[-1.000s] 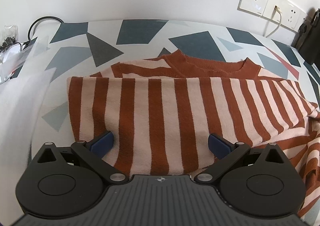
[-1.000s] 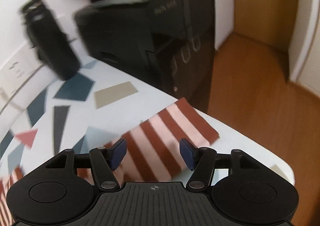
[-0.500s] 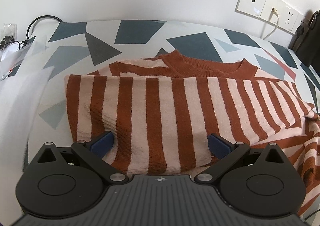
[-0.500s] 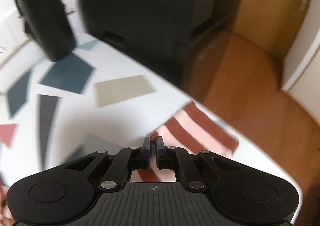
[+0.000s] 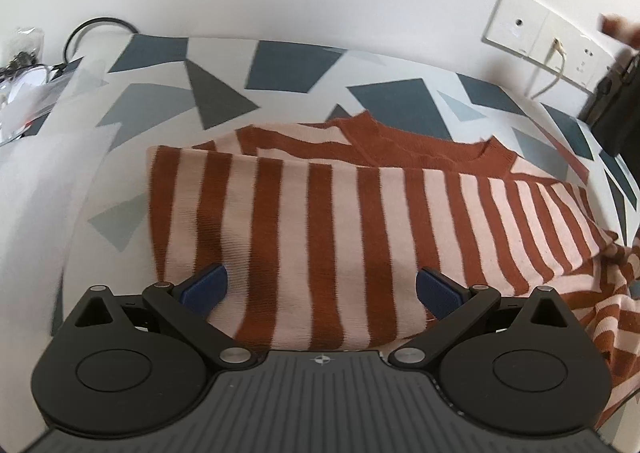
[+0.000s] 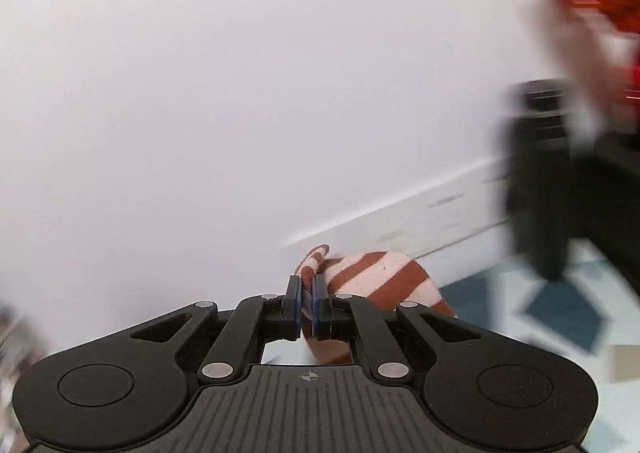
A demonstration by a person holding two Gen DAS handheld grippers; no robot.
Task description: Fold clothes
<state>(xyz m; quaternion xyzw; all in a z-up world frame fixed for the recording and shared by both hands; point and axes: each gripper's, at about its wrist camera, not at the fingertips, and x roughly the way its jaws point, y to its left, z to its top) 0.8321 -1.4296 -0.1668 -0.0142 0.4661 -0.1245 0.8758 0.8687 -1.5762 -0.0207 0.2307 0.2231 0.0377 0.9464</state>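
A rust-and-pink striped sweater (image 5: 360,221) lies on the patterned table, its left side folded over the body and its rust collar (image 5: 416,149) toward the wall. My left gripper (image 5: 320,289) hovers open just above the folded part, nothing between its blue pads. In the right wrist view my right gripper (image 6: 307,305) is shut on the sweater's sleeve end (image 6: 376,273), lifted off the table and facing the white wall. The rest of that sleeve hangs below, out of view.
The table's cover (image 5: 288,69) has grey and blue shapes. Wall sockets (image 5: 532,41) with a plugged cable sit at the back right, a black object (image 5: 616,109) beside them. Clear plastic bags (image 5: 24,77) lie at the far left. A blurred black bottle (image 6: 536,181) stands to the right.
My right gripper shut on the sleeve end, lifted it and swung from facing the table edge and floor to facing the wall. The left gripper stayed open and barely shifted.
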